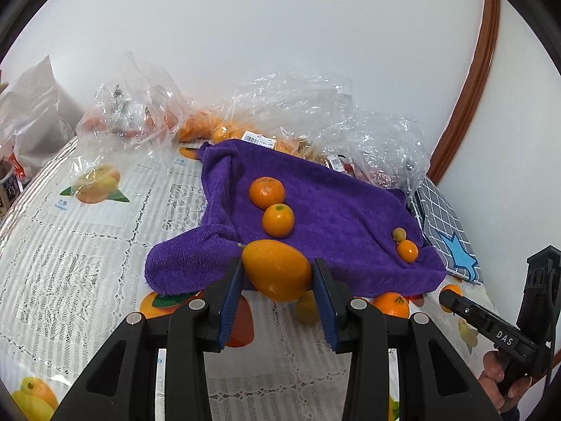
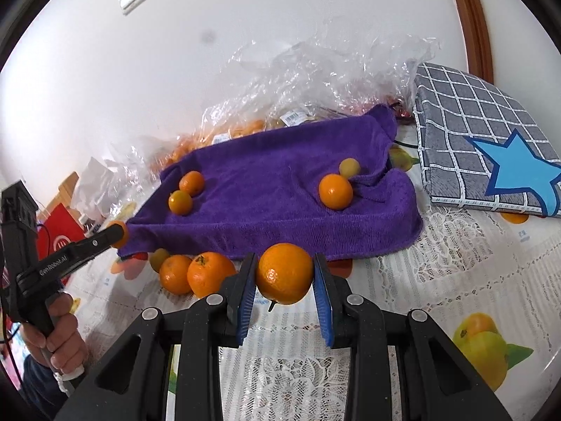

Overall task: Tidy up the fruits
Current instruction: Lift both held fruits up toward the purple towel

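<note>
My left gripper (image 1: 277, 273) is shut on an oval orange fruit (image 1: 277, 269) held at the near edge of the purple towel (image 1: 336, 207). On the towel lie two oranges (image 1: 267, 192) (image 1: 278, 220) side by side, and at its right a small orange fruit (image 1: 407, 251) with a small greenish one (image 1: 399, 234). My right gripper (image 2: 284, 273) is shut on a round orange (image 2: 284, 273) just in front of the towel (image 2: 280, 189). Two more oranges (image 2: 209, 273) (image 2: 174, 273) lie on the table left of it.
Clear plastic bags with fruit (image 1: 217, 119) are heaped behind the towel by the white wall. A folded grey checked cloth with a blue star (image 2: 484, 140) lies at the right. The lace tablecloth (image 2: 438, 273) has printed fruit pictures. A white bag (image 1: 31, 115) stands at the far left.
</note>
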`<state>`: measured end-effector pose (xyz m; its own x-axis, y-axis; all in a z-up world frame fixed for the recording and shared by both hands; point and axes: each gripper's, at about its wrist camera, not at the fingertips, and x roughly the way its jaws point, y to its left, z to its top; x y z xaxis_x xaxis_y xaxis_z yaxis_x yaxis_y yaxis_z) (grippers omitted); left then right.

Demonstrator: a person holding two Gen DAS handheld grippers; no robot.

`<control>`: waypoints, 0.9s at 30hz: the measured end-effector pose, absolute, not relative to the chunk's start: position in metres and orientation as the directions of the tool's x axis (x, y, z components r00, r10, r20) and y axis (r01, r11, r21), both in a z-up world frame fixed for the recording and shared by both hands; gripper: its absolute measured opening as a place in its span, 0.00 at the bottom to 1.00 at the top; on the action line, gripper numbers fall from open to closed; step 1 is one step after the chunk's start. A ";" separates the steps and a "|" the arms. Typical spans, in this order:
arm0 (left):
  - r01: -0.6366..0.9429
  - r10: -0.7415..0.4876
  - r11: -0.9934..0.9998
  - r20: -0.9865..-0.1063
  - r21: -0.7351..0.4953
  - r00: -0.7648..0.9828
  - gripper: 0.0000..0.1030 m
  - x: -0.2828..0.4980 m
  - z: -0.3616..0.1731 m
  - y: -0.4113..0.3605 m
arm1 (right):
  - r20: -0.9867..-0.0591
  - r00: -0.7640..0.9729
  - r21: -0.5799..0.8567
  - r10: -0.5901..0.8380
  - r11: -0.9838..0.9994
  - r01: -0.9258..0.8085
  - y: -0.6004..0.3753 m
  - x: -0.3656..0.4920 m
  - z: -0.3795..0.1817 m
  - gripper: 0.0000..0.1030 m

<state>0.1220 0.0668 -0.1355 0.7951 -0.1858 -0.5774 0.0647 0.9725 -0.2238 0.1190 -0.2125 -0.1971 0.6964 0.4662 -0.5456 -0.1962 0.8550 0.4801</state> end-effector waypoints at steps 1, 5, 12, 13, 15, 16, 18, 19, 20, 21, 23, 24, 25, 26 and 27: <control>0.063 -0.183 0.973 -0.575 -0.222 0.798 0.37 0.121 -0.135 0.067 | -0.542 0.697 0.487 0.470 0.851 -0.196 -0.213 0.119 -0.197 0.30; 0.054 -0.171 0.975 -0.573 -0.215 0.802 0.37 0.121 -0.135 0.067 | -0.539 0.697 0.506 0.474 0.843 -0.182 -0.217 0.120 -0.198 0.30; 0.048 -0.177 0.971 -0.564 -0.236 0.807 0.37 0.121 -0.132 0.072 | -0.529 0.705 0.509 0.472 0.841 -0.182 -0.218 0.119 -0.197 0.30; 0.047 -0.178 0.970 -0.563 -0.239 0.807 0.37 0.121 -0.132 0.073 | -0.527 0.706 0.511 0.473 0.840 -0.181 -0.219 0.119 -0.197 0.30; 0.043 -0.174 0.970 -0.560 -0.240 0.810 0.37 0.121 -0.131 0.075 | -0.525 0.709 0.516 0.470 0.839 -0.174 -0.222 0.119 -0.197 0.30; 0.039 -0.169 0.971 -0.557 -0.237 0.813 0.37 0.120 -0.130 0.076 | -0.523 0.713 0.517 0.467 0.839 -0.169 -0.223 0.119 -0.196 0.30; 0.022 -0.146 0.974 -0.551 -0.225 0.822 0.37 0.120 -0.129 0.077 | -0.513 0.721 0.527 0.465 0.834 -0.164 -0.228 0.119 -0.195 0.30; 0.015 -0.138 0.975 -0.548 -0.223 0.825 0.37 0.120 -0.128 0.079 | -0.508 0.724 0.534 0.467 0.830 -0.161 -0.230 0.120 -0.194 0.30; 0.012 -0.137 0.974 -0.547 -0.225 0.826 0.37 0.120 -0.128 0.080 | -0.502 0.727 0.544 0.469 0.824 -0.155 -0.233 0.121 -0.194 0.30; 0.008 -0.135 0.973 -0.547 -0.229 0.826 0.37 0.120 -0.127 0.082 | -0.496 0.729 0.557 0.472 0.817 -0.150 -0.237 0.122 -0.193 0.30; -0.001 -0.129 0.972 -0.544 -0.233 0.829 0.37 0.120 -0.126 0.084 | -0.486 0.732 0.575 0.478 0.806 -0.144 -0.242 0.124 -0.192 0.30; -0.006 -0.125 0.972 -0.541 -0.234 0.831 0.37 0.119 -0.126 0.085 | -0.483 0.735 0.575 0.476 0.805 -0.144 -0.245 0.126 -0.190 0.30; -0.010 -0.122 0.972 -0.539 -0.235 0.833 0.37 0.119 -0.125 0.086 | -0.481 0.739 0.572 0.472 0.808 -0.143 -0.246 0.127 -0.187 0.30; -0.014 -0.119 0.971 -0.536 -0.237 0.836 0.37 0.119 -0.124 0.088 | -0.478 0.747 0.563 0.462 0.814 -0.143 -0.248 0.128 -0.183 0.30; -0.016 -0.117 0.971 -0.535 -0.237 0.836 0.37 0.119 -0.124 0.088 | -0.474 0.754 0.556 0.454 0.819 -0.143 -0.250 0.129 -0.179 0.30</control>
